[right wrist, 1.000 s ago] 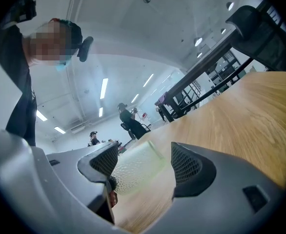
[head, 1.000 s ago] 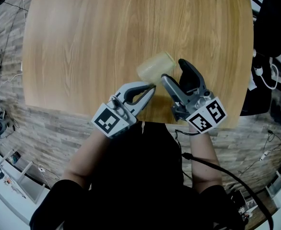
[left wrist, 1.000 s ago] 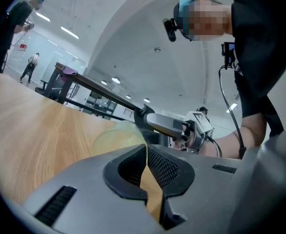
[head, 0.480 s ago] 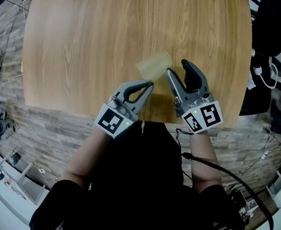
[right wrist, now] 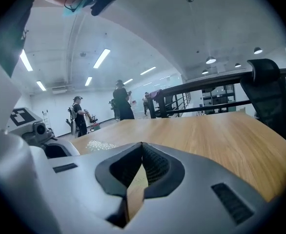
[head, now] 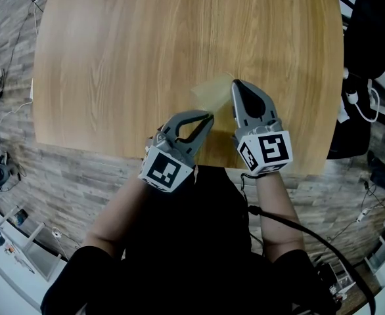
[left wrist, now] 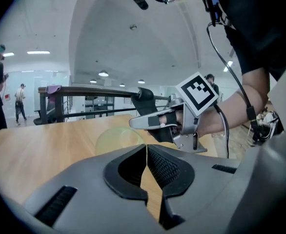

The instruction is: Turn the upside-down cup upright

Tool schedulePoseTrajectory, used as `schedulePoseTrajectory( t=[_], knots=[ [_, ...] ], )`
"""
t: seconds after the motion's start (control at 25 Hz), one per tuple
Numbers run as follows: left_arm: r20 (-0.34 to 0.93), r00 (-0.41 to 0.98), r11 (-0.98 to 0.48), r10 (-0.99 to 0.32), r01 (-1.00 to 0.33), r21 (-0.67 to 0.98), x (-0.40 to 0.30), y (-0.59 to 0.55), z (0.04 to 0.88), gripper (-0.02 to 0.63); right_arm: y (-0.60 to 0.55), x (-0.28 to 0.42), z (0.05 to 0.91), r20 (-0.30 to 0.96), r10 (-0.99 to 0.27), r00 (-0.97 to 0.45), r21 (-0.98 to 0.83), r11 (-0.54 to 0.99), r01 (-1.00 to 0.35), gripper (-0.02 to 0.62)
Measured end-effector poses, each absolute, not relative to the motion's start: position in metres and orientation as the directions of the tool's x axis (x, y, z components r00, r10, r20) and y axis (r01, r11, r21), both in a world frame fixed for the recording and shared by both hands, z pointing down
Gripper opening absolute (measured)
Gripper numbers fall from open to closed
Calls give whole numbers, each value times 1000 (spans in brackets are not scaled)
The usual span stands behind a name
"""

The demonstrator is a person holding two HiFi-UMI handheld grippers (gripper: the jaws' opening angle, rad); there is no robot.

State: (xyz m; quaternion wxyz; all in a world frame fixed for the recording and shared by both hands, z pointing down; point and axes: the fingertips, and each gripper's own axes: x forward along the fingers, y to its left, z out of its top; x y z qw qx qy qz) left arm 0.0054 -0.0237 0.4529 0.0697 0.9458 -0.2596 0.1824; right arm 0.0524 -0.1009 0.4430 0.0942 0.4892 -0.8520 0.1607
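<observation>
The translucent yellowish cup (head: pixel 212 90) hangs tilted just above the wooden table (head: pixel 113 58), near its front edge. My left gripper (head: pixel 209 117) is shut on the cup's thin rim. In the left gripper view the rim shows as a pale line between the pads (left wrist: pixel 146 146), and the cup (left wrist: pixel 117 139) is a faint round shape beyond them. My right gripper (head: pixel 234 84) is at the cup's right side, tip against it. Its jaws are closing and meet at the tip (right wrist: pixel 142 144); nothing shows between them. The cup's wall there is hidden.
The table's front edge runs just under both grippers. A black chair (right wrist: pixel 270 96) stands at the table's right side. Cables and gear (head: pixel 366 104) lie on the floor to the right. People stand in the far background (right wrist: pixel 121 101).
The right gripper's jaws went from wide open to closed beside the cup. Both grippers rolled, and the cup tipped and shifted a little to the right.
</observation>
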Motion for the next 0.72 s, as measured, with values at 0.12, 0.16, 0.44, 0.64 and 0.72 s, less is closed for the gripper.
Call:
schedulePoseTrajectory(
  t=[0.12,0.16,0.44,0.64,0.72],
  knots=[
    [473,761,-871,-445,-489,-32,2,-19,463,15,-98,54,458,358,-795,-490,-199,447,-872,14],
    [494,751,-876,-439,-481,-47,2,-18,466,15,-97,54,462,371,-791,-487,-204,442,-873,14],
    [561,725,-887,-400,-460,-37,0,-18,474,15,-74,52,476,430,-722,-542,-115,551,-826,15],
    [582,725,-902,-369,-429,-37,1,-18,471,15,-45,46,494,579,-558,-594,71,761,-645,207],
    [585,726,-909,-360,-415,-45,3,-17,468,15,-40,47,499,632,-528,-567,185,813,-552,225]
  ],
)
